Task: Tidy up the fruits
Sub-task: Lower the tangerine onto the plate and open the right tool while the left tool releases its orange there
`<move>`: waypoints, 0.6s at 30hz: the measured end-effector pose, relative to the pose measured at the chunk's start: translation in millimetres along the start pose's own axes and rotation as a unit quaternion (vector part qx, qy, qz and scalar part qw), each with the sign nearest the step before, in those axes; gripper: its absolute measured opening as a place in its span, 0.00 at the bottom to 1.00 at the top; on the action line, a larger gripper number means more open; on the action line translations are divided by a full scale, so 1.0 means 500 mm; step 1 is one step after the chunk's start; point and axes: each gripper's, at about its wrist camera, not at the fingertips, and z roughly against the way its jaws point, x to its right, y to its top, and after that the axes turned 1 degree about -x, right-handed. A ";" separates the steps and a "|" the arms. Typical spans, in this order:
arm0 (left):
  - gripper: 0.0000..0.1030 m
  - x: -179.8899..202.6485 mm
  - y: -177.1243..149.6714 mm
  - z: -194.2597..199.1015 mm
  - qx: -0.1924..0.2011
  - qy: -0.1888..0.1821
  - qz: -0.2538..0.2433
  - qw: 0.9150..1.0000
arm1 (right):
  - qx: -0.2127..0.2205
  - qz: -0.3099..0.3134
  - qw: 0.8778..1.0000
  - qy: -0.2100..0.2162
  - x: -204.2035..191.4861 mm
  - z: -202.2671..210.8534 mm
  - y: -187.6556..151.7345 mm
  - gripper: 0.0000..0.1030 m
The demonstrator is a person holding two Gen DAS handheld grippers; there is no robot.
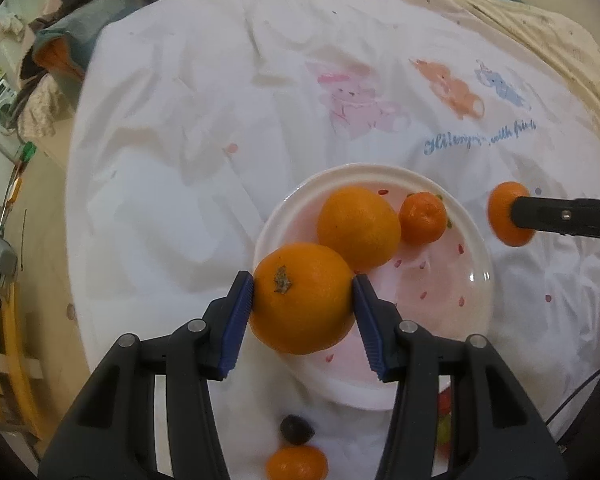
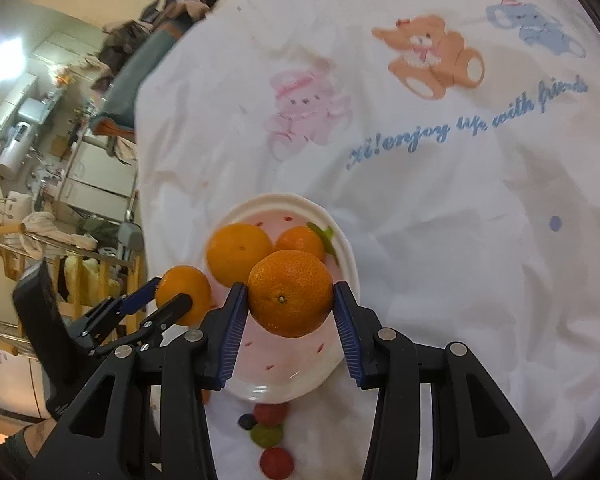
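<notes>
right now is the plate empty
No, two oranges already lie on the plate, while each gripper holds another.

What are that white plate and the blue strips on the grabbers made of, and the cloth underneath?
The plate looks like glazed ceramic, possibly melamine: glossy white, with a light glint and small printed red flecks. The blue pads on the left hand-held gripper seem to be ribbed rubber or soft plastic, matte with fine ridges. The cloth appears to be thin woven cotton, matte, creased, printed with bears.
</notes>
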 end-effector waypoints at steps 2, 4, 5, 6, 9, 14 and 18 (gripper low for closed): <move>0.45 0.007 0.005 -0.012 -0.001 0.003 -0.010 1.000 | -0.015 0.002 1.000 -0.009 0.002 -0.024 0.006 0.44; 0.46 0.010 0.011 -0.019 0.002 0.008 -0.015 1.000 | -0.024 0.005 1.000 -0.018 0.005 -0.045 0.010 0.44; 0.46 0.008 0.015 -0.020 0.005 0.010 -0.013 1.000 | -0.027 0.008 0.999 -0.026 0.005 -0.054 0.012 0.44; 0.46 0.005 0.018 -0.022 0.007 0.011 -0.010 1.000 | -0.027 0.011 0.999 -0.039 0.006 -0.060 0.014 0.45; 0.48 0.001 0.025 -0.028 0.005 0.010 -0.007 1.000 | -0.033 0.009 0.998 -0.052 0.013 -0.076 0.022 0.45; 0.48 0.020 0.018 -0.028 -0.002 0.031 -0.038 0.999 | -0.034 0.003 0.998 -0.044 0.017 -0.077 0.024 0.46; 0.52 0.031 0.016 -0.032 -0.011 0.040 -0.049 0.998 | -0.032 -0.002 0.999 -0.041 0.020 -0.075 0.024 0.47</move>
